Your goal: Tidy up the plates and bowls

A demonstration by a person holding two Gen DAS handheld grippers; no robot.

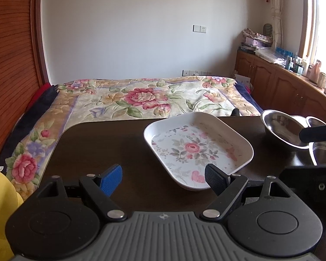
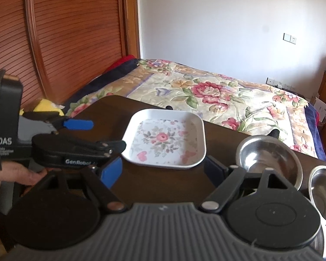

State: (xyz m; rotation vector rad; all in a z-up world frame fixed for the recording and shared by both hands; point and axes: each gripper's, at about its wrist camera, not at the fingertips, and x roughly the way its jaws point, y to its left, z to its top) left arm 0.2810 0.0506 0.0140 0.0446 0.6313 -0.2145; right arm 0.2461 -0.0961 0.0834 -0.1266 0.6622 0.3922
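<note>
Yellow soft item (image 2: 46,107): far left, at the worktop's left edge, partly hidden behind the left tool.

Left tool (image 1: 164,177): fingers wide apart, empty. One blue pad (image 1: 112,179), one black pad (image 1: 215,179). In the right wrist view it comes in from the left, held by a hand (image 2: 17,177), its black finger tip just at the near left rim of the plate; contact cannot be told.

Worktop (image 1: 102,143): dark brown, rounded far left corner, standing just before the bed.

Plate (image 1: 198,149): square, white, rounded corners, raised rim, pink rose and leaf print inside. Lies flat on the worktop, centre, empty. From the left wrist view the black pad overlaps its near corner.

Right tool (image 2: 163,171): fingers wide apart, empty, hovering above the worktop near the plate's near edge, between the plate and the bowls.

Metal bowl, first (image 2: 269,157): round, shiny steel, upright on the worktop, right of the plate and apart from it.

Metal bowl, second (image 2: 325,195): steel, at the far right edge, just beside the first, partly cut off by the frame.

Bed (image 1: 141,97): beyond the worktop, covered by a floral blanket.

Cabinet (image 1: 282,82): wooden, far right under the window, its top crowded with small items too small to tell.
</note>
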